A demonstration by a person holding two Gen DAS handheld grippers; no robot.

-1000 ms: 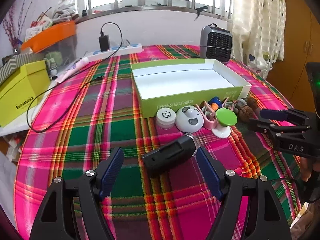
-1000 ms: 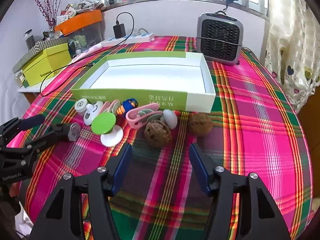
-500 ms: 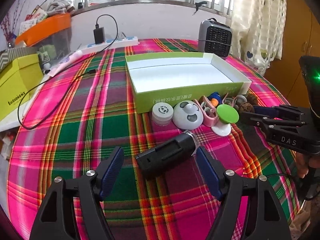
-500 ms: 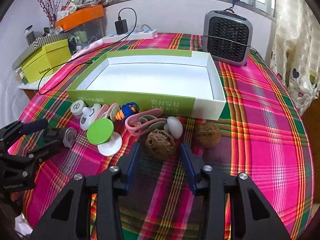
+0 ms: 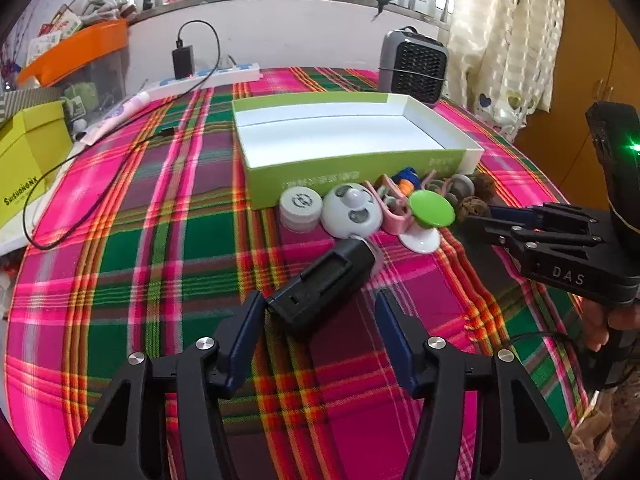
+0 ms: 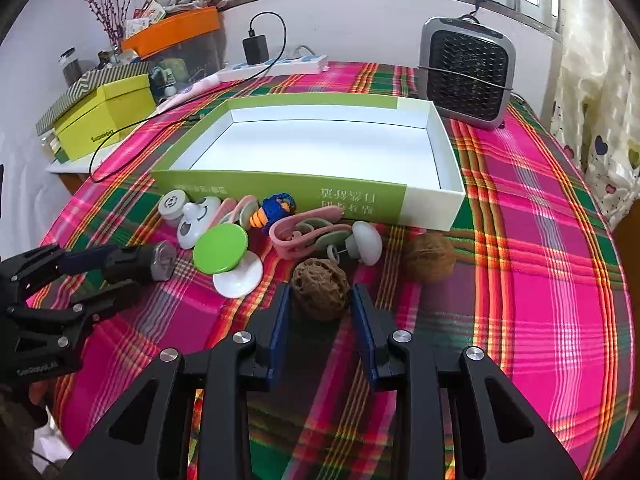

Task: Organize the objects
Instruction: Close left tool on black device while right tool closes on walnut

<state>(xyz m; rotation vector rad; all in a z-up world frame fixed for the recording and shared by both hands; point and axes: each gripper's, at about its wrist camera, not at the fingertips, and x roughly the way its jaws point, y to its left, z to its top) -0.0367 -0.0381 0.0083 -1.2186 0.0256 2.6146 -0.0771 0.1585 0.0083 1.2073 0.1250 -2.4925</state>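
Observation:
An empty green-and-white box [image 5: 352, 140] [image 6: 320, 148] stands mid-table. Small items lie along its near wall: a white jar [image 5: 300, 208], a white panda-face gadget [image 5: 352, 212], a green-topped stand [image 5: 430, 216] [image 6: 224, 252], pink clips [image 6: 308, 228], a blue-orange toy [image 6: 276, 212] and two walnuts [image 6: 320, 288] [image 6: 428, 256]. My left gripper [image 5: 320, 320] is open, its fingers either side of the rear end of a black cylindrical device [image 5: 324, 284]. My right gripper [image 6: 320, 312] is partly closed around the nearer walnut, fingers close beside it.
A grey heater [image 6: 466, 72] stands behind the box. A power strip with charger and cable [image 5: 208, 72], a yellow-green box [image 5: 28, 160] and an orange-lidded bin [image 5: 76, 48] sit at the left. The plaid cloth [image 6: 540, 280] covers a round table.
Both grippers moved forward. The left one's fingers narrowed around the black device. The right one's fingers closed in from wide open to either side of the nearer walnut.

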